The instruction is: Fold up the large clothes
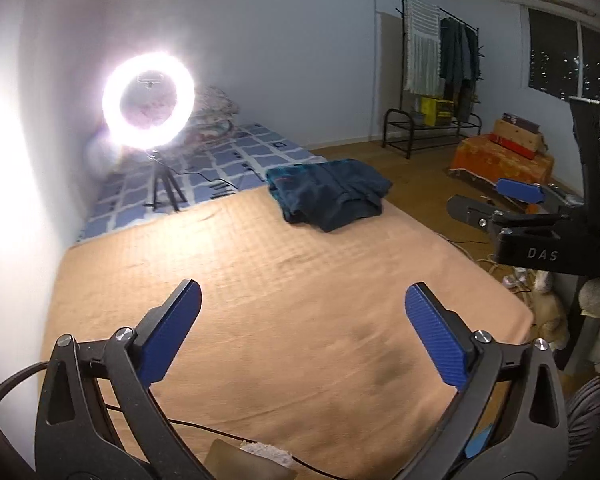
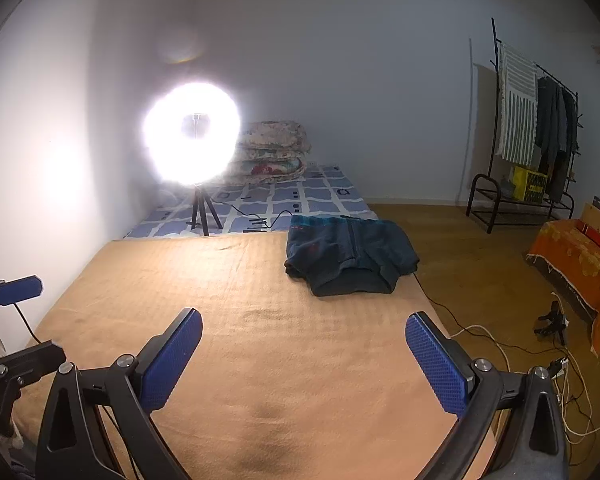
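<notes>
Folded garment [image 2: 350, 254] on blanket's [image 2: 260, 340] far-right corner

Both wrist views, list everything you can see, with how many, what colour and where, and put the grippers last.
folded garment: one, dark blue, far right corner of the blanket.
blanket: one, tan, spread over the near surface.
checked sheet: one, blue and white, beyond the blanket.
folded quilts: one stack, floral, on the sheet by the wall.
ring light: one, lit white, on a black tripod on the sheet.
clothes rack: one, black, against the far wall, hung with clothes.
crate: one, yellow, on the rack's lower shelf.
orange cloth: one, covering something low on the right.
cables: several, white and black, on the floor.
left gripper: open, empty.
right gripper: open, empty.
</notes>
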Demonstrator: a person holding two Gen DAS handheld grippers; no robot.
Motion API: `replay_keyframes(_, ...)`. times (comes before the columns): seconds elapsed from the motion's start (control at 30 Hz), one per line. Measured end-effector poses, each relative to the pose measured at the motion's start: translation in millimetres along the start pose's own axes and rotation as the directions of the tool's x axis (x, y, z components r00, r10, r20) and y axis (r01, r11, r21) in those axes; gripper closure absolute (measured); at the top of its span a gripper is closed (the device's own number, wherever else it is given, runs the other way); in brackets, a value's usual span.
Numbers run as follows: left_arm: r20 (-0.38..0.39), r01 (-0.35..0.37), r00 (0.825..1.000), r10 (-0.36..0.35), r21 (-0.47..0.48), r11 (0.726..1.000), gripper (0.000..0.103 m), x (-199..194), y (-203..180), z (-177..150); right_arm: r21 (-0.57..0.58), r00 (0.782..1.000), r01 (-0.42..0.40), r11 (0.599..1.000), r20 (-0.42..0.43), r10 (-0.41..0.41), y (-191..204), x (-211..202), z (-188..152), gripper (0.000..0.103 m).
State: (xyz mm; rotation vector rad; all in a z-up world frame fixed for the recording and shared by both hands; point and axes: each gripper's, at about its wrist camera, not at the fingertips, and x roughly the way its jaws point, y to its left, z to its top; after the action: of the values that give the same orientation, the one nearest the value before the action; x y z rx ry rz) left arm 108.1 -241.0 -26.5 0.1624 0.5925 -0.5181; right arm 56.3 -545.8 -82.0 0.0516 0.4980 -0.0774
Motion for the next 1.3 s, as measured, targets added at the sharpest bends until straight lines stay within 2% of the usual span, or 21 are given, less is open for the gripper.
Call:
replay_keyframes(0.2, -0.001, -0.032, 0.999, 0.032, -0.013, 0.999, 0.000, 1, 5, -7, -0.034, 1.000, 0.023, 0.999, 0.003, -0.023, 8, 1, -3, 0.000)
replay_keyframes(0.4, 0.000, -0.106, 0.994, 0.106, 0.038, 0.994, 0.000, 1, 2, -18, -0.056, 0.999, 0.032, 0.998, -0.018, -0.033, 15, 7, -10, 0.000)
replay_keyframes(0.87, 0.000, -0.078, 0.997, 0.078, 0.040, 0.996, 0.000, -3, 4, -21, -0.102, 0.998, 0.047, 0.994, -0.048, -0.052, 23, 16, -19, 0.000)
replay_keyframes(1.3, -0.001, -0.088, 0.996, 0.088, 0.043, 0.995, 0.000, -2, 6, -21, -0.076, 0.997, 0.042, 0.996, -0.065, -0.047, 15, 18, -20, 0.000)
